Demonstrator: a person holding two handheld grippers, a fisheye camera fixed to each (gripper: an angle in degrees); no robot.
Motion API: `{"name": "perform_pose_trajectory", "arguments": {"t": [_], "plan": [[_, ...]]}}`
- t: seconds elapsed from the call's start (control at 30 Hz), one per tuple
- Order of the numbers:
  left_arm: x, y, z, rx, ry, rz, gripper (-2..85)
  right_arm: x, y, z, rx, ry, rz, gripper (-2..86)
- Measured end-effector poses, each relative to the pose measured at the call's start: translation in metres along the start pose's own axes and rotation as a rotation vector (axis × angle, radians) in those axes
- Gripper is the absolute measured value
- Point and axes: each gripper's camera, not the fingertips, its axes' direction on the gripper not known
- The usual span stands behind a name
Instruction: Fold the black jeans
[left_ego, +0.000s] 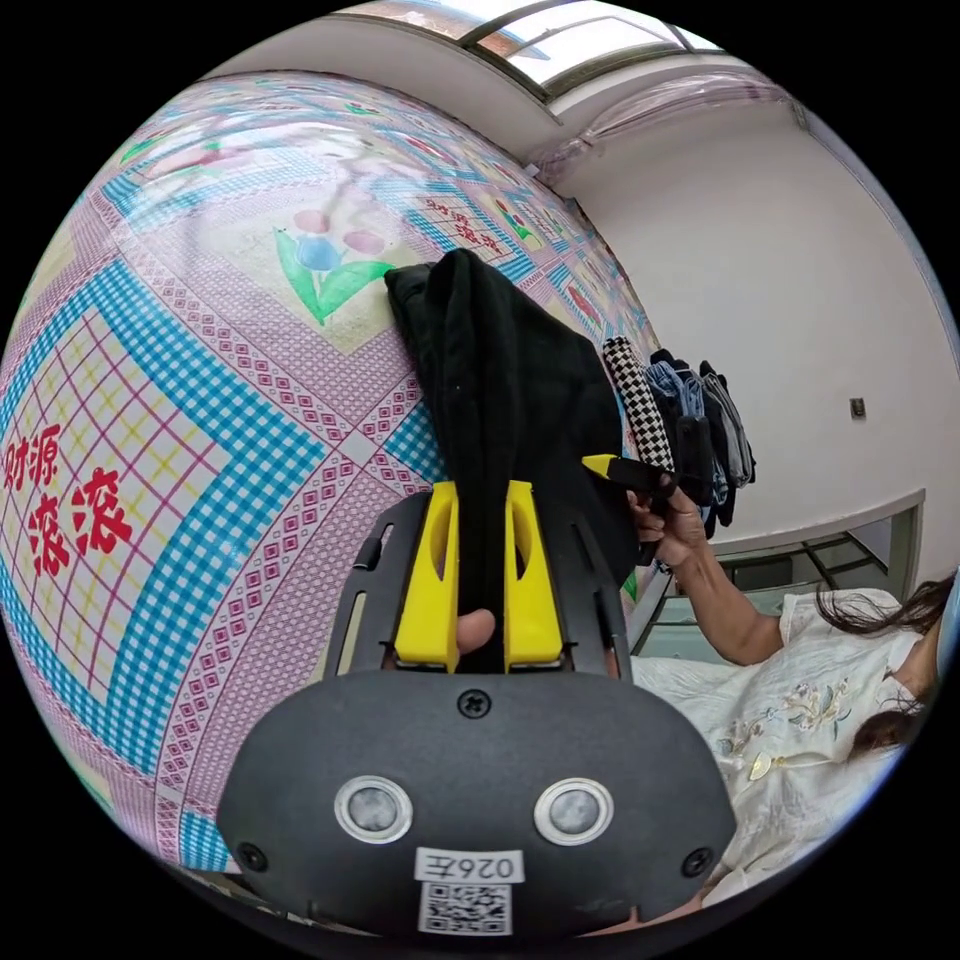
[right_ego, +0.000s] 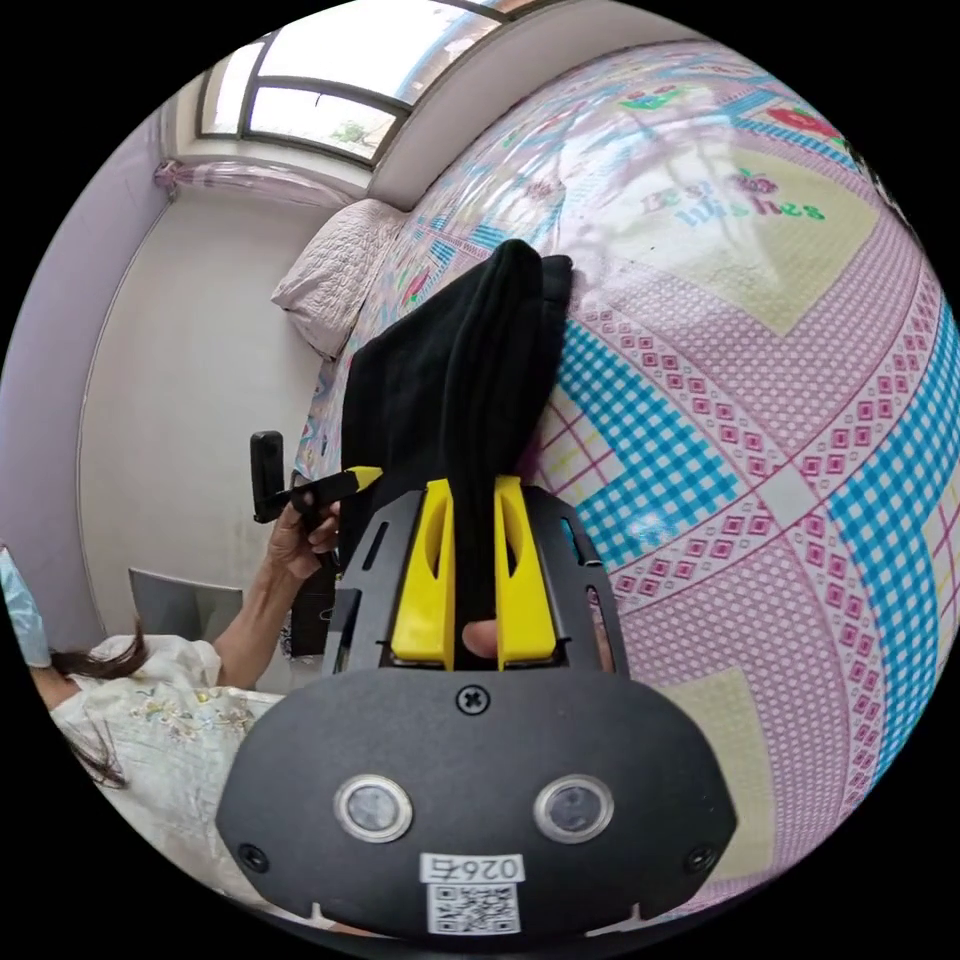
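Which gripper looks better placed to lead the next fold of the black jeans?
Neither, really: the left gripper and the right gripper each clamp a bunch of the black jeans above the patterned sheet.

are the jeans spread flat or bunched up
Bunched up: the jeans hang in thick folds off the bed, pinched between the jaws of the left tool and the right tool.

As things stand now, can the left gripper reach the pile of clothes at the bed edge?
Probably not yet: the left gripper is shut on the black jeans, and the pile of clothes lies beyond the right gripper.
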Motion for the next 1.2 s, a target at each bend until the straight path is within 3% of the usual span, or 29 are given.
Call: {"name": "perform_pose_trajectory", "arguments": {"t": [0.2,0.37,0.77,1.1,1.2], "plan": [[-0.039,0.033,-0.050,-0.001,0.020,-0.026,7.2,-0.041,-0.005,0.075,-0.057,-0.126,0.087,1.7],[-0.114,0.075,-0.132,0.018,-0.005,-0.115,7.1,-0.135,-0.027,0.226,-0.157,-0.203,0.119,1.8],[-0.248,0.077,-0.284,0.024,-0.289,-0.259,7.3,-0.368,-0.111,0.530,-0.311,-0.143,-0.047,2.0],[-0.302,0.010,-0.306,-0.087,-0.468,-0.388,11.0,-0.462,-0.156,0.658,-0.327,-0.121,-0.080,2.2],[-0.309,0.018,-0.320,-0.050,-0.546,-0.460,12.2,-0.474,-0.163,0.683,-0.347,-0.142,-0.097,2.3]]}}
